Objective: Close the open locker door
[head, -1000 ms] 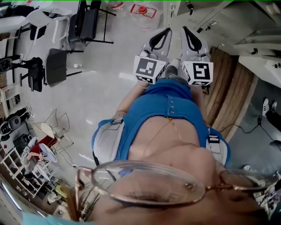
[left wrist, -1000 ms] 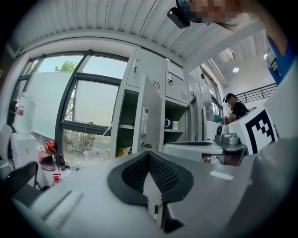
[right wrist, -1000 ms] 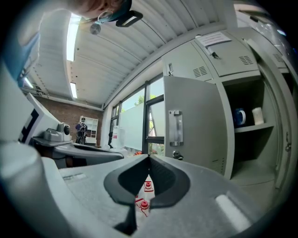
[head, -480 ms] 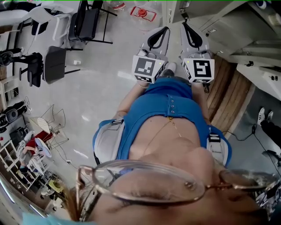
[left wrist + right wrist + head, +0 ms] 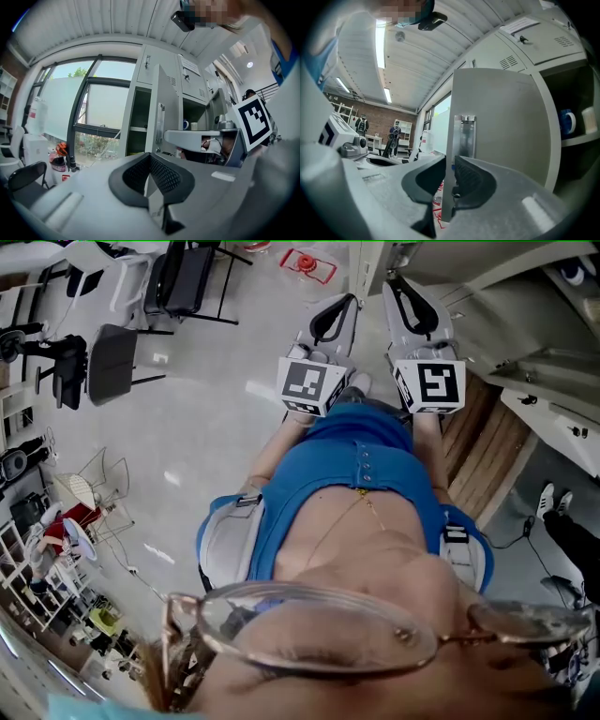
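The grey locker door [image 5: 501, 131] stands open, its metal handle [image 5: 466, 136] facing my right gripper [image 5: 449, 180]. That gripper's jaws are opening, and the door's free edge shows in the narrow gap between them; I see no pad pressing on it. In the left gripper view the same door [image 5: 166, 108] is edge-on beyond my left gripper [image 5: 150, 161], whose pads meet at the tips with nothing held. In the head view both grippers, left [image 5: 328, 320] and right [image 5: 412, 307], point side by side at the lockers [image 5: 487, 277].
The open compartment holds a blue mug [image 5: 567, 122] on a shelf. Black chairs [image 5: 187, 277] and a red thing [image 5: 307, 263] are on the floor to the left. A water jug [image 5: 37, 112] stands by the window. People [image 5: 396, 136] stand far back.
Both grippers have crept a little forward toward the lockers, and the head view has shifted with them. The left and right marker cubes stand slightly further apart.
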Motion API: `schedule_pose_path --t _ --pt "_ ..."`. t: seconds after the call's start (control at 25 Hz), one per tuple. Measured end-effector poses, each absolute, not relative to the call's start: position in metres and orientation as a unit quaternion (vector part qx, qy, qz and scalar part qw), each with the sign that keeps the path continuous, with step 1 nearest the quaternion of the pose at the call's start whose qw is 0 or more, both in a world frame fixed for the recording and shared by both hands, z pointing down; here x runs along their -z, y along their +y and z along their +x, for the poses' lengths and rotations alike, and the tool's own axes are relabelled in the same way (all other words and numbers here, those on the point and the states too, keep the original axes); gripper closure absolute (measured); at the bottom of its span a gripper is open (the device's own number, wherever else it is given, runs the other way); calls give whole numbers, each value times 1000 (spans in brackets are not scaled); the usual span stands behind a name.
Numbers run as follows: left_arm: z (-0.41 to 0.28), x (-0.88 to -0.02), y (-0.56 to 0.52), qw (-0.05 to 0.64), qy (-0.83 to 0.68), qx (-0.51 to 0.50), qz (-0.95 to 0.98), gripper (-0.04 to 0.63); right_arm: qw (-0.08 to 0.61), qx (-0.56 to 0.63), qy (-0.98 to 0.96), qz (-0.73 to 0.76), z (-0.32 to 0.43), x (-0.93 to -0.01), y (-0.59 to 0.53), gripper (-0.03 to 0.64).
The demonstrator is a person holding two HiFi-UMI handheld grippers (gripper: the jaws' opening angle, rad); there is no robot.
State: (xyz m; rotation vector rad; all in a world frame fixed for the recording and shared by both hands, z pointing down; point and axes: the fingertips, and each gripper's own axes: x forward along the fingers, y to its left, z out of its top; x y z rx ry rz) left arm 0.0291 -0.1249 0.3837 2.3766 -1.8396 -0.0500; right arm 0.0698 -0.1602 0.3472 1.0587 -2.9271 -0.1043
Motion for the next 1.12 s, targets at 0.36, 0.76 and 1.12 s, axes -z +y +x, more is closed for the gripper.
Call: schedule_pose_path --t 0.36,0.76,1.12 --pt "6 -383 -158 69 -591 14 803 595 -1 28 -945 327 57 -330 -175 506" --pt "-13 -388 -189 72 -573 14 817 596 -1 27 -948 316 43 -331 -194 537" --pt "-25 -388 -207 80 -560 20 824 595 8 34 -939 342 30 -332 -221 560"
